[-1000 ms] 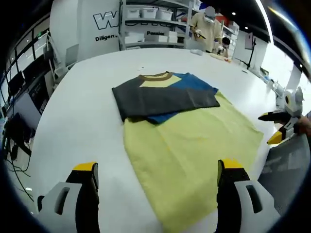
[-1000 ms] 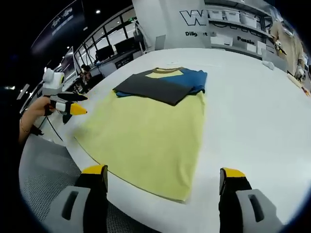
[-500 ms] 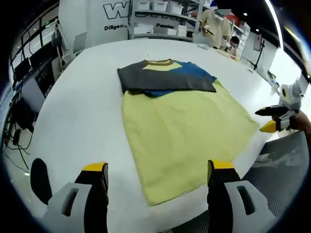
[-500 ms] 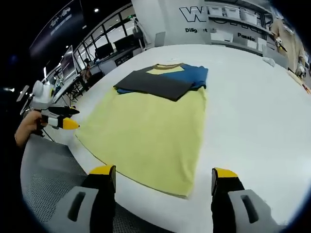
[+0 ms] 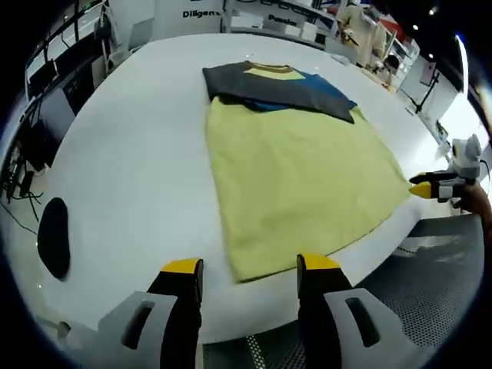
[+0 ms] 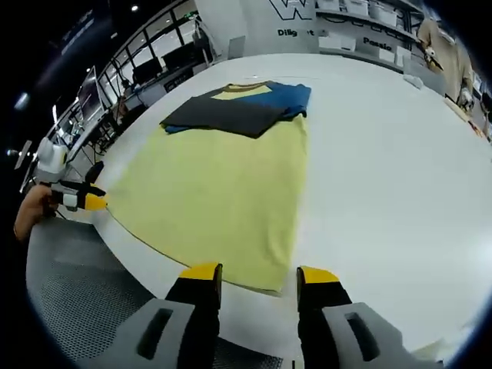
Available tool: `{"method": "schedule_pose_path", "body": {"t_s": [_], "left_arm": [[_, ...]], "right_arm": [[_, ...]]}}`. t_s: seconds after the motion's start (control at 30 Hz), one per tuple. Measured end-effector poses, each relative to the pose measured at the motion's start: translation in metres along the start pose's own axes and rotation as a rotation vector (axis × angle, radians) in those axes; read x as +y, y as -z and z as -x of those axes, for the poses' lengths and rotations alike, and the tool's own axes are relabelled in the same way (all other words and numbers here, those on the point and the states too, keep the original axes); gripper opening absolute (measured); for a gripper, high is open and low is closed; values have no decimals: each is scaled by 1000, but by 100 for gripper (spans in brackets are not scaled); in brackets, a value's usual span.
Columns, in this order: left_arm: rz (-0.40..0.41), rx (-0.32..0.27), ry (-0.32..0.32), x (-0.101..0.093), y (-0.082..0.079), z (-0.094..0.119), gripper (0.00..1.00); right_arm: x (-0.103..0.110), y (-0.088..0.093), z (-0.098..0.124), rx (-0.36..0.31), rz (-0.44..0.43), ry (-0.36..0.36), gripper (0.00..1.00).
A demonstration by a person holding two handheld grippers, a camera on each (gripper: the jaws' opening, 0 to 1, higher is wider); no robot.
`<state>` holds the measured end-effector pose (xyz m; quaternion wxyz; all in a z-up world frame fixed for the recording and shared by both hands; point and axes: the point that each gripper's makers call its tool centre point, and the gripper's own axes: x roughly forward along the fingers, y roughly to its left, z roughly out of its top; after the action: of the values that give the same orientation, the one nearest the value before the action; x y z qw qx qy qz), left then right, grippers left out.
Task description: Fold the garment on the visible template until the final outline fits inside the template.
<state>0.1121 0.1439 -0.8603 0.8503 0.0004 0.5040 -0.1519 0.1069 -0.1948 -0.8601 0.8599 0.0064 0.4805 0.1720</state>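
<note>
Roughly partway: sleeves folded in, body fold not done.
T-shirt (image 5: 296,165) lay flat on the white table (image 5: 131,154), collar at the far end, hem at the near table edge. Dark sleeve panels (image 5: 269,86) and the blue part were already folded across the chest; the long yellow body (image 6: 215,192) was spread out full length. Couldn't make out a template outline on the table, so fit was not checkable. Left gripper (image 5: 247,269) sat at the near left hem corner, jaws narrowly parted, gripping nothing. Right gripper (image 6: 257,274) was at the near right hem corner, same state: small gap, empty. My read: remaining work was pinching both hem corners and folding the body up toward the collar.
</note>
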Motion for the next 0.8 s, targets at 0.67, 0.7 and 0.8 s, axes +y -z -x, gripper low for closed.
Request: {"method": "schedule_pose_path", "body": {"t_s": [0.67,0.7,0.8], "left_arm": [[-9,14,-17,4,3,-1,12],[-8,15,-19,5,3,-1,10],[-13,23,-24,9,5,-2,4]], "right_arm": [[-8,11,-3,44,-40,-2,0],[-10,11,-3,43,-47,-1,0],[-10,10,-1,34,-74,-14,0]]}}
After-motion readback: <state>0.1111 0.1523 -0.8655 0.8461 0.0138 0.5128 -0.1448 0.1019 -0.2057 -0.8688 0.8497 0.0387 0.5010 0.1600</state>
